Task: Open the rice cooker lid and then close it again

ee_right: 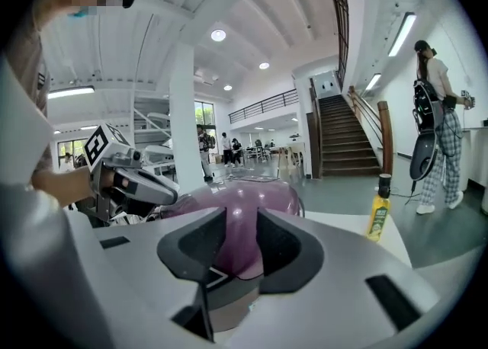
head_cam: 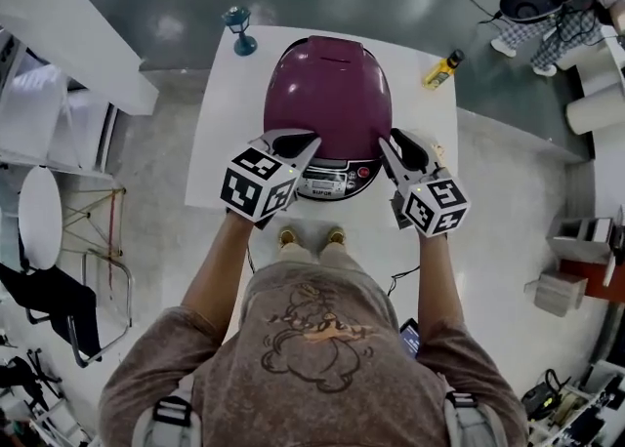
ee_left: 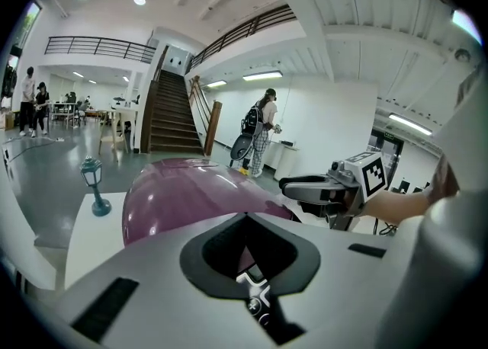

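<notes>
A purple rice cooker stands on a white table with its lid down and its silver control panel facing me. My left gripper points at the cooker's front left, just above the panel, its jaws meeting at the tips. My right gripper points at the front right edge, with a gap between its jaws. In the left gripper view the shut left gripper hovers over the lid. The right gripper view shows the cooker through the open right gripper.
A small teal lamp ornament stands at the table's far left corner and a yellow bottle at its far right corner. A person stands in the background beyond the table. Chairs and boxes lie on the floor around it.
</notes>
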{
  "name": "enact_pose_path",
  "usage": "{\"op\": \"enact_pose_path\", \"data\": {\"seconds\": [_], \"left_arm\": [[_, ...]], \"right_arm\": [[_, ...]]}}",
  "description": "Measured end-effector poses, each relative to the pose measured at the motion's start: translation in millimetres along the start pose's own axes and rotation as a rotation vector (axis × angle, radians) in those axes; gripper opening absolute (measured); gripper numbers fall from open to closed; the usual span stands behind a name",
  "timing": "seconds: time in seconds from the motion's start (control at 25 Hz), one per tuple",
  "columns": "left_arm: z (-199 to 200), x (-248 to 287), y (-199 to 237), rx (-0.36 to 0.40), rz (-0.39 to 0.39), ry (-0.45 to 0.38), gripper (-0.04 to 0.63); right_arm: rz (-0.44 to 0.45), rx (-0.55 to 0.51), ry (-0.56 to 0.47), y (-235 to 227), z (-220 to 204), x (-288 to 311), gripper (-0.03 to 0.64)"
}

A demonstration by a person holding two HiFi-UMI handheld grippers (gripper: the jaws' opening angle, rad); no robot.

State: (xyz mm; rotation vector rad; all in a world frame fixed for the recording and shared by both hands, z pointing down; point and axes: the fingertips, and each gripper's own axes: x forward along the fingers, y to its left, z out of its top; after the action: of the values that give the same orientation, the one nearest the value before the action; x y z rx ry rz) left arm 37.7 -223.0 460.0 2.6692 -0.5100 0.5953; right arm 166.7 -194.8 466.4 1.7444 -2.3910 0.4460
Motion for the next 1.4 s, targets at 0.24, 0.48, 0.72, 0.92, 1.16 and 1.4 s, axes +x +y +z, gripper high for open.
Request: {"op": "enact_pose_path", "data": {"seconds": [0.24, 0.48, 0.72, 0.92, 1.16, 1.4], "left_arm": [[7, -3, 0, 0.035, -0.046, -0.051, 0.02], [6, -5, -4, 0.03, -0.048, -0.065, 0.02], [8, -19, -27, 0.054, -0.012, -0.115, 0.02], [3, -35, -52, 0.05, 0.031, -0.172, 0.02], [-11, -57, -86, 0.048, 0.076, -0.215, 0.02], [-30, -81, -121, 0.042, 0.101, -0.26, 0.02]], "right_arm": [[-0.065, -0.004, -0.021, 13, 5, -20, 0.127], [-0.088, 0.0, -0.062, 19, 11, -39, 0.124], [-0.072, -0.001, -0.102, 29, 11, -67, 0.118], [-0.046, -0.008, -0.126, 41, 5, -95, 0.115], [-0.028, -0.022, -0.163, 55, 1, -137, 0.107], [-0.02, -0.026, -0.182, 71, -12, -178, 0.089]]}}
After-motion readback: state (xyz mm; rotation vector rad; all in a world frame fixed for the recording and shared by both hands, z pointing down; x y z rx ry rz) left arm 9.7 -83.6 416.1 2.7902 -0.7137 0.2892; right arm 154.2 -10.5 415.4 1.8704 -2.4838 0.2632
